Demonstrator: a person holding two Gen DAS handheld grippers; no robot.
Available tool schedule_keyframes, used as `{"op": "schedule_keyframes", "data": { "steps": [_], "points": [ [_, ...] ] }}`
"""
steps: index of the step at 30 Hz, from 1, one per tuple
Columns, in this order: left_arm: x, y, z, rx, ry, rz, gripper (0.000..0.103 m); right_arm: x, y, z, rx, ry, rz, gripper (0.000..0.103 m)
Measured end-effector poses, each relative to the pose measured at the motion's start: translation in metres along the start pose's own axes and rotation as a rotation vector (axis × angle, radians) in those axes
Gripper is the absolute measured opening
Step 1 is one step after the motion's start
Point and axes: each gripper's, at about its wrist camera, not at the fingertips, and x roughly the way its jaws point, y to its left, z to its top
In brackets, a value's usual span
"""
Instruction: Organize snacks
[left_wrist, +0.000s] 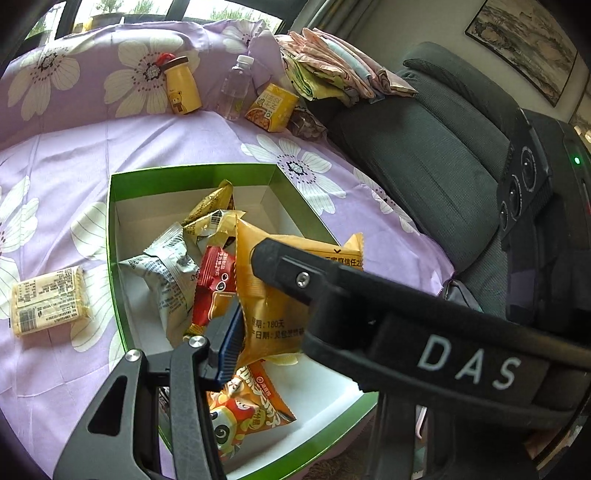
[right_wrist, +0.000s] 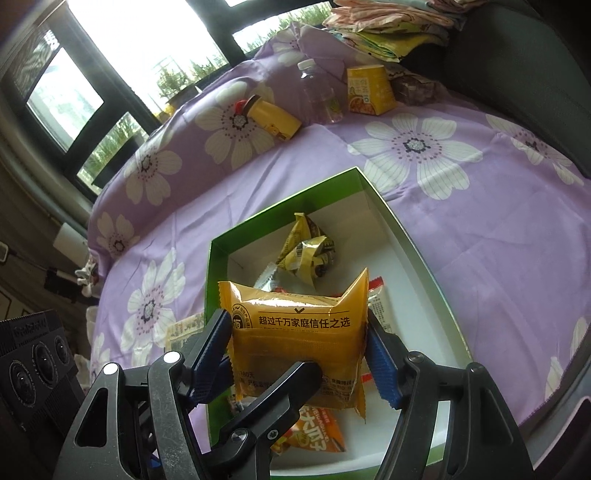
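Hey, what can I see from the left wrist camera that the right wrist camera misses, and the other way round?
Only the left wrist view: a framed painting on the wall and a grey-white snack packet in full. Only the right wrist view: the windows in full, and both blue-padded fingers flanking the orange snack packet. Both show the green box, yellow bear bottle, clear water bottle and purple floral sheet.

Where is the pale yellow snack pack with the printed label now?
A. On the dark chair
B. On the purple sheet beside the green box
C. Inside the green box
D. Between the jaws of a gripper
B: the left wrist view shows the pale yellow pack lying on the flowered purple sheet, outside the wall of the green box.
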Motion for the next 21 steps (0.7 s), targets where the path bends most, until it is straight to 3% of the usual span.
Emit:
{"op": "schedule_keyframes", "data": {
  "steps": [6,14,21],
  "points": [
    [0.004,0.004,-0.001,-0.004,0.011,0.018,0.047,0.008,-0.004,0.0,0.007,0.016,-0.079,0.076],
    [-0.009,0.014,0.0,-0.023,-0.019,0.046,0.052,0.006,0.005,-0.001,-0.02,0.002,-0.089,0.076],
    [-0.057,0.037,-0.004,-0.016,-0.108,0.171,0.08,-0.007,0.017,-0.001,-0.048,-0.066,-0.109,0.083]
  ]
}}
